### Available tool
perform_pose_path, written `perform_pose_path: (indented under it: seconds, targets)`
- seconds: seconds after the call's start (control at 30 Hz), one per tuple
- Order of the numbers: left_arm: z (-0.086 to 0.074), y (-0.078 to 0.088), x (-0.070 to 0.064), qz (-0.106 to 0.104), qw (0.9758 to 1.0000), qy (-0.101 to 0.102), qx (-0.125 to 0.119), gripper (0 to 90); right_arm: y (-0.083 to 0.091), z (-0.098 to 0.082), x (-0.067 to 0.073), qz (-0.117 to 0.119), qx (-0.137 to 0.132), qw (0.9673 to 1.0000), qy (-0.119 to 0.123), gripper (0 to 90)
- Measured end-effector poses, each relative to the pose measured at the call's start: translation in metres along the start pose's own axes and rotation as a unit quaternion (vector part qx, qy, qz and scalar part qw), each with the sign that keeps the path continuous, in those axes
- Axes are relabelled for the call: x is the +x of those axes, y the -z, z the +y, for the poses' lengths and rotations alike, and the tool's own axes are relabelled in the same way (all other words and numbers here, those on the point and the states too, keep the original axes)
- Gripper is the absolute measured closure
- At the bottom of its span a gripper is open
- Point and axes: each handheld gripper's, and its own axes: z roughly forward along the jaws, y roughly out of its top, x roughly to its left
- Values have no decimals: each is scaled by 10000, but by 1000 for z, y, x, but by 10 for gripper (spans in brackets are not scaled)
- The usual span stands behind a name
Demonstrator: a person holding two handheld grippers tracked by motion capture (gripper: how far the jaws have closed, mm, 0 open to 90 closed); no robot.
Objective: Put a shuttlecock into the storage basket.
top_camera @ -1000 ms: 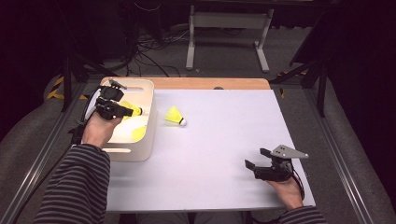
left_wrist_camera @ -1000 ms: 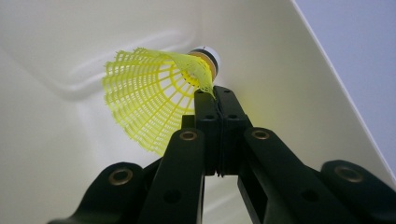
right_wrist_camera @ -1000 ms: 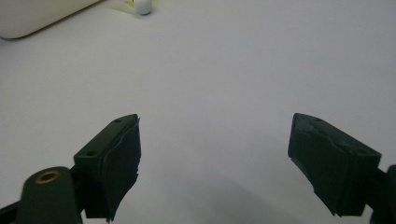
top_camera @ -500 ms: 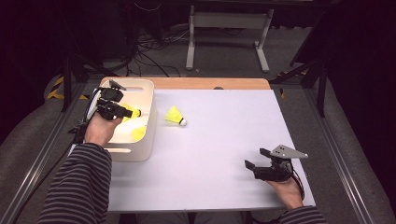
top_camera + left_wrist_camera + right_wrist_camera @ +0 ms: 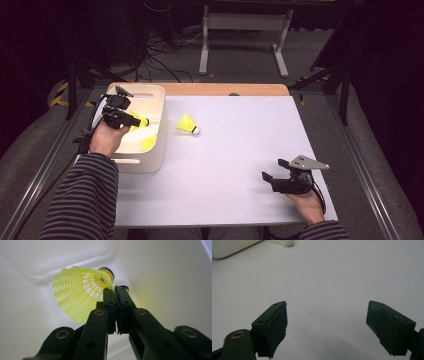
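1. The table (image 5: 225, 175) carries a pale sheet across nearly all of its top, with a strip of bare wood along the far edge.
2. A white bin (image 5: 152, 150) with cut-out handles stands on the table's left side, its right wall just left of the sheet's open middle.
3. The person's left forearm, in a striped sleeve (image 5: 82, 200), reaches up from the bottom left to the bin; the right hand rests at the table's near right corner.
4. The left hand-held gripper (image 5: 131, 119) hangs over the bin's inside. Its jaws stand narrow, almost together, and have just been easing apart a little. In the left gripper view the thin edge of a yellow shuttlecock (image 5: 80, 296) sits between the jaw tips, the skirt fanning out to the left and the cork pointing toward the bin's wall.
5. The right hand-held gripper (image 5: 274, 170) lies low over the sheet, well apart from the bin, its jaws wide with bare table between them.
6. A second yellow shuttlecock (image 5: 187, 124) lies on its side on the sheet just right of the bin, white cork to the right.
7. Another yellow shuttlecock (image 5: 148, 142) rests on the bin's floor near the right wall.
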Motion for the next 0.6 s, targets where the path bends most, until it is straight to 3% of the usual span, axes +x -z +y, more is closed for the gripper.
perform_pose_path:
  seconds: [0.17,0.23,0.6]
  targets:
    - [0,3,-3,-31,10000,3,2,727,0,0,0,5,5,10000,17,176]
    - [0,4,-5,14,9999,-98,73,673,0,0,0,5,6,10000,15,176]
    - [0,11,-12,119,9998,-154,-80,502,0,0,0,4,2,10000,18,176]
